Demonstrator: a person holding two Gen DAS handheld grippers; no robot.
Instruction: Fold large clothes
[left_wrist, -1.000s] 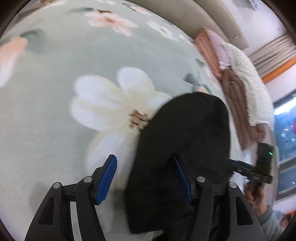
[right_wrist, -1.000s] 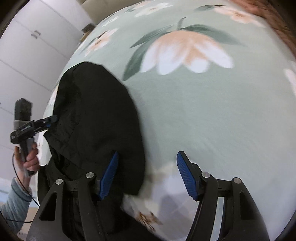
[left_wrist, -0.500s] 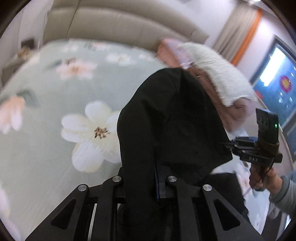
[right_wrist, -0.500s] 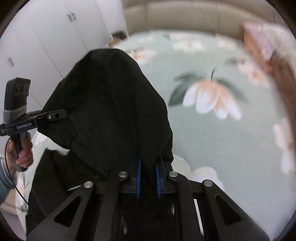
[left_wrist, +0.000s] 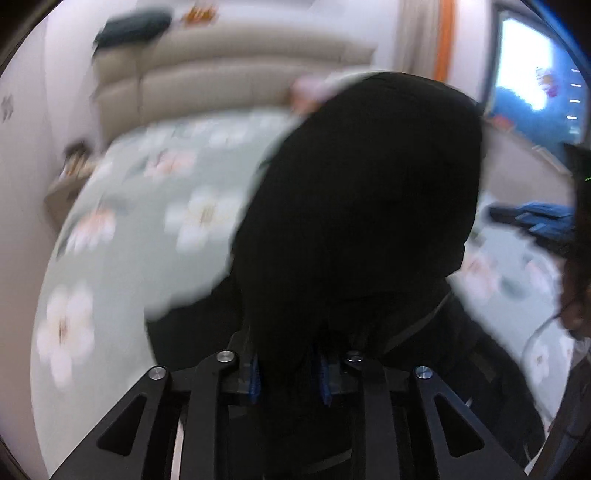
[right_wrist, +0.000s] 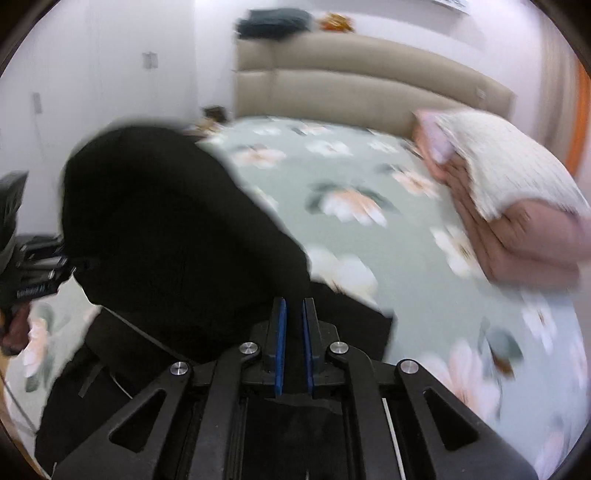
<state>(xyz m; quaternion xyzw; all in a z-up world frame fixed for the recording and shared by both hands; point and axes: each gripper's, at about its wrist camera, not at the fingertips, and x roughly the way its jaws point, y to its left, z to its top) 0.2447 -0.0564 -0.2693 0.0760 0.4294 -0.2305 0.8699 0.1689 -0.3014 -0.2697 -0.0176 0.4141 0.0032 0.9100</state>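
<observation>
The black garment (left_wrist: 362, 206) is held up above the flowered bed (right_wrist: 369, 236). Its cloth is pinched by the left gripper (left_wrist: 290, 373) and the right gripper (right_wrist: 293, 343), jaws nearly closed. It is judged soft, bulky and fairly heavy; hems are best gripped.

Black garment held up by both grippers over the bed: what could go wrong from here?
1. The black garment bulges in front of the left gripper, hiding much of the bed, so the placement could be judged badly.
2. The right gripper seems to pinch only an edge; a tug might pull it free.
3. The pillow stack lies nearby and could be brushed by a wide swing.
</observation>
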